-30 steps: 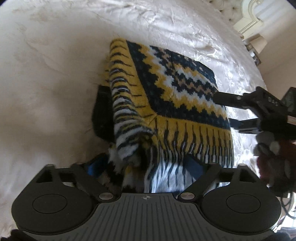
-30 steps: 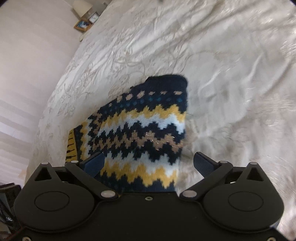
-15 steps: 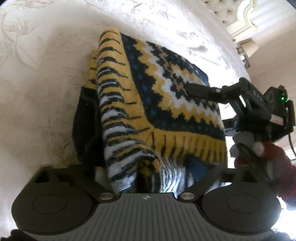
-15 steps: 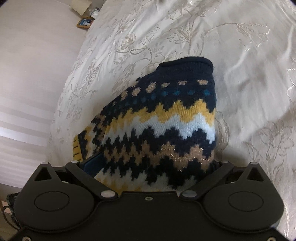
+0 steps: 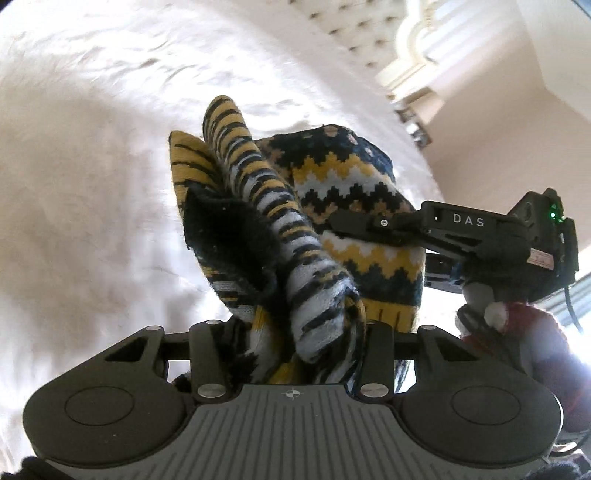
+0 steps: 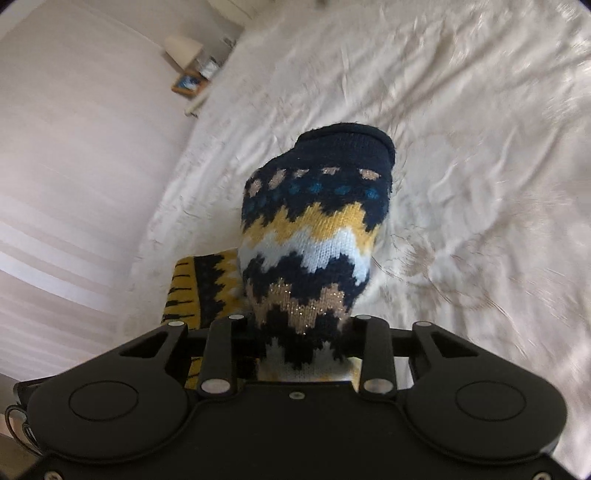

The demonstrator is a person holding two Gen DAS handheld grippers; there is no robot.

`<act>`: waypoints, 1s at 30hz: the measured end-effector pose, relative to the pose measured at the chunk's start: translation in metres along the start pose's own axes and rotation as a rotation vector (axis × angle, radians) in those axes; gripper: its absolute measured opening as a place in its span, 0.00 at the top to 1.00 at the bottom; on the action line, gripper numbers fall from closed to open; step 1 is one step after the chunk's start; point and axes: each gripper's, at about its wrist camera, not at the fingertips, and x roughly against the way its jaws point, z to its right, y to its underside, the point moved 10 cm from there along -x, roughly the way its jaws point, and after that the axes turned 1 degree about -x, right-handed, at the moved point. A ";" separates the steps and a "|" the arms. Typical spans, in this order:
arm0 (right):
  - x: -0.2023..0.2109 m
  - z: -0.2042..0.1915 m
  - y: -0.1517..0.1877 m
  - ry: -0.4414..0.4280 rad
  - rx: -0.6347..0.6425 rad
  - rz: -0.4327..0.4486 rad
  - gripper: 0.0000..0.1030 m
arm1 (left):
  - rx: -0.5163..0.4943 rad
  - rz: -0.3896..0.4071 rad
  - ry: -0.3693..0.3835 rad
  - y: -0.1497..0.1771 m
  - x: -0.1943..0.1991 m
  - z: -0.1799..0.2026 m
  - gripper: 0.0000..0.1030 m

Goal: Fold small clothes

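Observation:
A small knitted sweater (image 5: 332,206) in navy, yellow and white zigzags hangs bunched above the cream bedspread (image 5: 92,184). My left gripper (image 5: 291,332) is shut on its striped yellow hem. My right gripper (image 6: 303,332) is shut on the zigzag part near the navy collar (image 6: 347,144). The right gripper (image 5: 373,225) also shows from the side in the left wrist view, clamped on the sweater. The fingertips of both grippers are hidden in the knit.
The bedspread (image 6: 461,184) spreads wide below and to the right. A pale wall (image 6: 74,147) and a bedside table with a picture frame (image 6: 186,83) lie at the far left. A tufted headboard (image 5: 351,33) stands behind the bed.
Both grippers have closed on the sweater and lifted it off the bed. It lay flat and folded a second ago; now it hangs bunched between them.

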 end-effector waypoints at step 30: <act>0.126 0.147 0.051 0.257 0.041 0.091 0.19 | 0.068 0.025 -0.476 0.169 -0.001 0.029 0.53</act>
